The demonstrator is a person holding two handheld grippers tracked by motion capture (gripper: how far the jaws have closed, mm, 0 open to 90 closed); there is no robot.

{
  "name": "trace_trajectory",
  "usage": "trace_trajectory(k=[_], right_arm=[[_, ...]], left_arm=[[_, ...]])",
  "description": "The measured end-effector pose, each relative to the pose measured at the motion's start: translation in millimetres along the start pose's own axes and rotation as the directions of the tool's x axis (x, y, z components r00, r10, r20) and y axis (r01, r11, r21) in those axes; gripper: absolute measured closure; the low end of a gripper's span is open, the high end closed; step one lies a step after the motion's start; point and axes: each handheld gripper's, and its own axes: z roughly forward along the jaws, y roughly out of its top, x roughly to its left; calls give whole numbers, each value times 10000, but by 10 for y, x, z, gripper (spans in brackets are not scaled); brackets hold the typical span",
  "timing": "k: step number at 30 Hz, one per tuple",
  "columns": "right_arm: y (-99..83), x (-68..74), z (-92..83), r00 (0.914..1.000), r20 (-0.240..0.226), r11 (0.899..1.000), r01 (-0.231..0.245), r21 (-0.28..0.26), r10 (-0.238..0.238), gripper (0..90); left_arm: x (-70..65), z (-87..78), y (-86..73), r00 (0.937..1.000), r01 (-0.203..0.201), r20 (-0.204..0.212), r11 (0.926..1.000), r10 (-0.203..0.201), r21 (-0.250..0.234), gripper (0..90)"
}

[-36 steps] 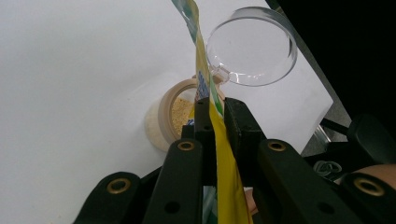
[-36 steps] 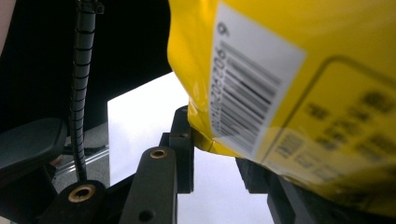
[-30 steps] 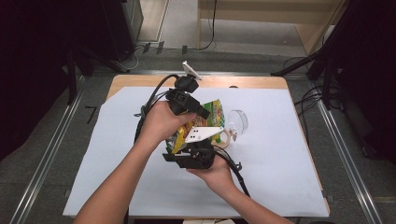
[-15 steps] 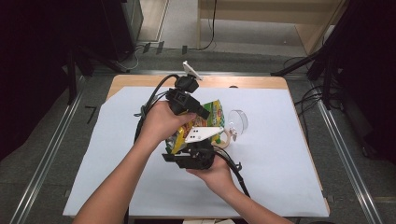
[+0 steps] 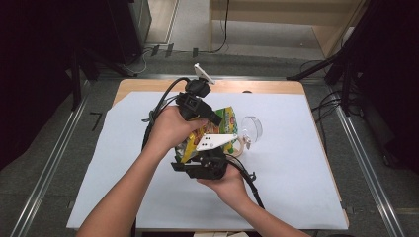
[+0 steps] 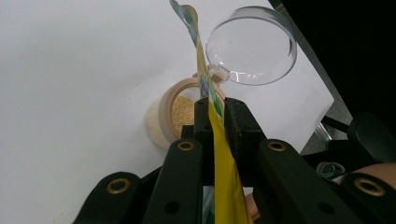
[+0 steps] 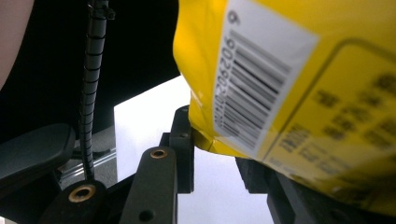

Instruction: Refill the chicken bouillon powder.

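A yellow and green snack bag [image 5: 225, 117] is held tilted between both grippers above a small beige jar [image 5: 240, 146]. The jar's clear hinged lid [image 5: 253, 127] stands open. My left gripper [image 5: 215, 120] is shut on the bag's upper edge. Its view shows both pads pinching the thin yellow bag [image 6: 225, 172], with the left gripper [image 6: 215, 106] just above the jar [image 6: 178, 112] of tan granules and the lid [image 6: 252, 44]. My right gripper [image 5: 195, 150], with a white plate on top, clamps the bag's lower end. Its view shows the right gripper [image 7: 215, 140] at the barcode corner of the bag [image 7: 289, 84].
A white sheet [image 5: 296, 163] covers the wooden table [image 5: 257, 87]. Black cables [image 5: 160, 106] trail from the left gripper toward the table's back left. Dark stands and floor rails surround the table.
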Motion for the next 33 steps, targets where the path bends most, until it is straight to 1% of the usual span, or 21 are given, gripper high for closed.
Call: trace_trajectory(k=[5, 16, 33], right_arm=[[2, 5, -2, 10000, -2, 10000, -2, 4, 2, 719], [10, 18, -6, 9999, 89, 10000, 94, 23, -94, 720], [10, 29, 1, 9998, 119, 9999, 162, 60, -162, 722]], left_arm=[[4, 0, -1, 10000, -1, 14, 10000, 1, 0, 838], [48, 12, 17, 9998, 143, 102, 9999, -143, 3, 835], [47, 4, 10, 9999, 96, 104, 10000, -96, -20, 830]])
